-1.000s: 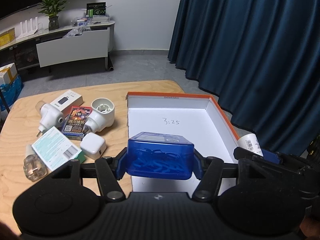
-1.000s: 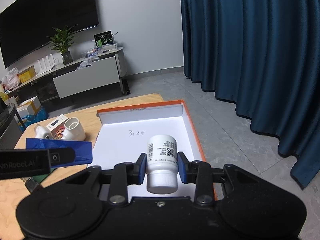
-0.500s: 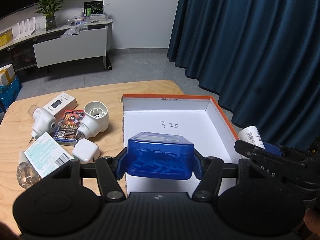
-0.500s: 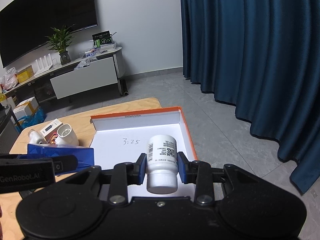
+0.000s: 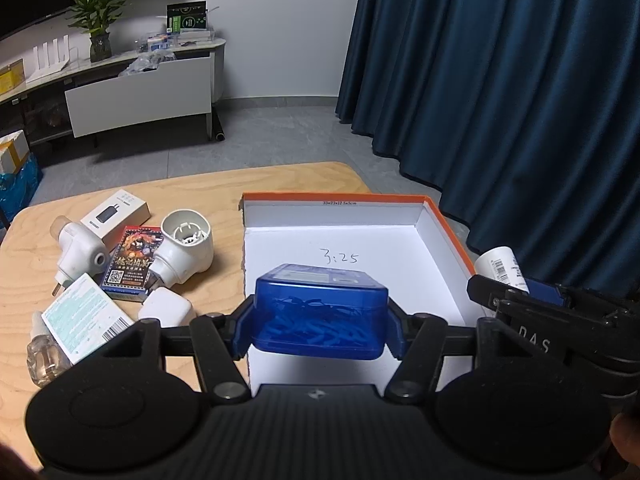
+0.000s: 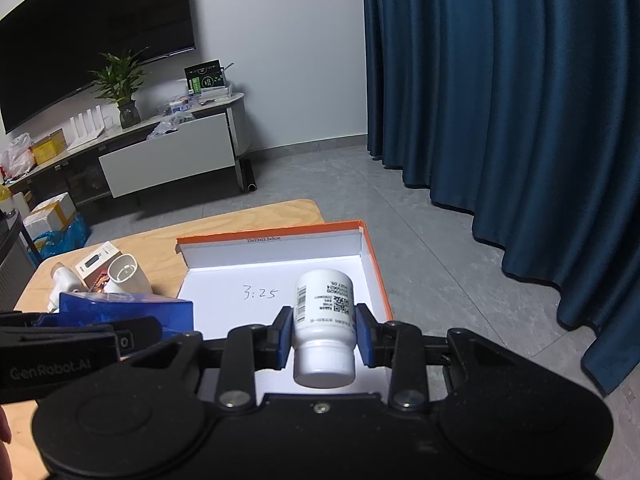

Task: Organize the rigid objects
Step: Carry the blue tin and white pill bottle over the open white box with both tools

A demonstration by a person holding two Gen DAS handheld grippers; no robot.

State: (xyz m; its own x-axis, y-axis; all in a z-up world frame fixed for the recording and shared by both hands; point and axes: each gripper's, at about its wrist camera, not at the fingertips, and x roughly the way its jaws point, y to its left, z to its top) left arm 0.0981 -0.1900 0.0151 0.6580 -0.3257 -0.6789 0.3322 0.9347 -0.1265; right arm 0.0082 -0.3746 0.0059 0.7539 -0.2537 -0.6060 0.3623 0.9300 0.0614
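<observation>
Both tongs are loaded, and both hang above the near end of the open box (image 5: 444, 222), white inside with an orange rim, which sits on the right part of the desk (image 5: 192, 188).

The left tongs (image 5: 320, 322) are clenched on a blue plastic case (image 5: 320, 308), one pad on each short end, so the case's long axis runs 3 to 9 o'clock, crosswise to the pads. In the left wrist view the case sits over the box's near left corner, close to the left wall; the bare white floor with its handwritten note lies straight ahead at 12 o'clock and below.

The right tongs (image 6: 323, 338) are clenched on a white bottle (image 6: 324, 320), gripped at the shoulder just past the cap. Its long axis runs 12 to 6 o'clock, bottom toward the box's far wall and cap toward the camera, so it lies roughly level and not upright. It hangs over the box's near right part, with the orange side wall at about 2 o'clock from it.

Judging by this, each load has its target directly beneath and slightly ahead: the left hand is nearer the left half, the right hand nearer the right half, and the two seem far enough apart not to cross. The coming move looks like a lowering. The bottle, released on its side, may roll.

The other items remain on the desk at 9 to 10 o'clock of the box: two white plug-in units (image 5: 184, 246), small cartons (image 5: 116, 212), a white charger (image 5: 166, 308).
</observation>
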